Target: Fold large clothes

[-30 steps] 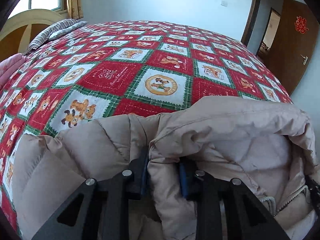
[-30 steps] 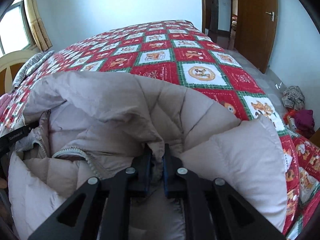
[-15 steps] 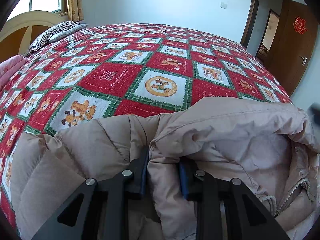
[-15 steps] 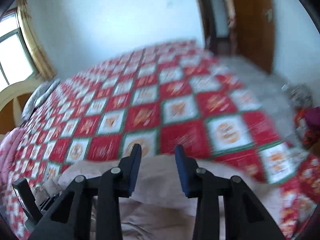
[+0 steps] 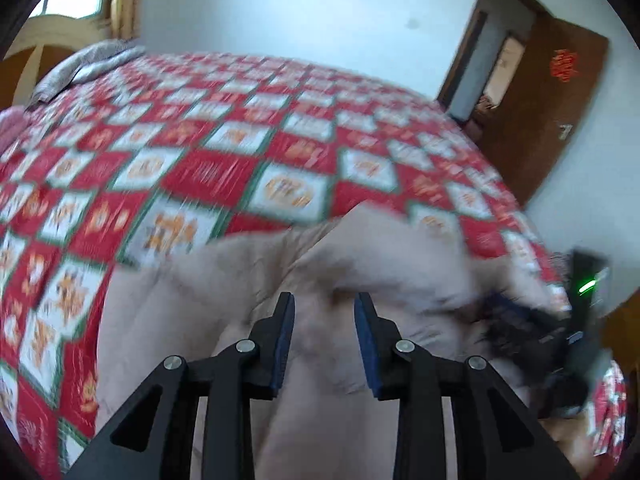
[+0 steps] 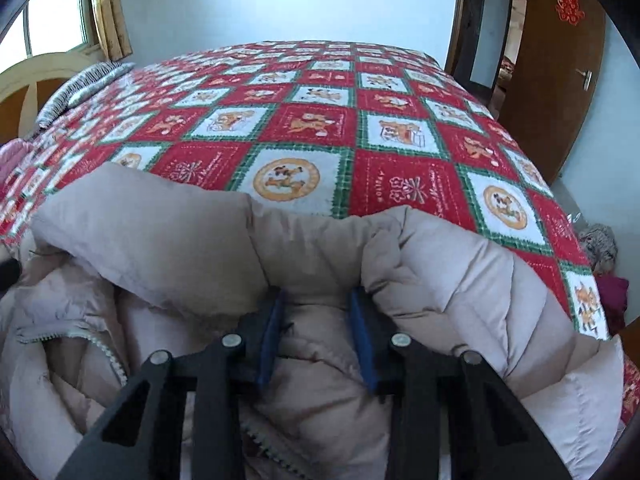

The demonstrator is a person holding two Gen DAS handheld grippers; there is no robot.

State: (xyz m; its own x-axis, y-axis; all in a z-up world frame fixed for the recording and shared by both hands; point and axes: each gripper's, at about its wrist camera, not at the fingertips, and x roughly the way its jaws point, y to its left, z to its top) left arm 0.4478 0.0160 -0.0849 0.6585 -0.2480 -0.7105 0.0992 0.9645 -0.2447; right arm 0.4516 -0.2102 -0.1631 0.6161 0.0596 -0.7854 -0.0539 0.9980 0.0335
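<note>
A beige quilted down jacket (image 6: 460,280) lies folded on the near end of a bed; it also shows, blurred, in the left wrist view (image 5: 200,320). Its zipper (image 6: 104,352) shows at the lower left. My right gripper (image 6: 316,300) is open, its blue-padded fingers set around a fold of the jacket. My left gripper (image 5: 324,304) is open and empty just above the jacket. The right gripper also shows as a dark blur in the left wrist view (image 5: 532,332).
The bed has a red, white and green patchwork quilt (image 6: 316,128). A striped pillow (image 6: 76,88) and wooden headboard (image 6: 44,68) are far left. A brown door (image 6: 556,64) stands right. Clothes (image 6: 600,240) lie on the floor by the bed's right side.
Both grippers let go of the jacket and opened. The right gripper lifted away, then came back down over a fold. The left gripper is swinging, blurring its view.
</note>
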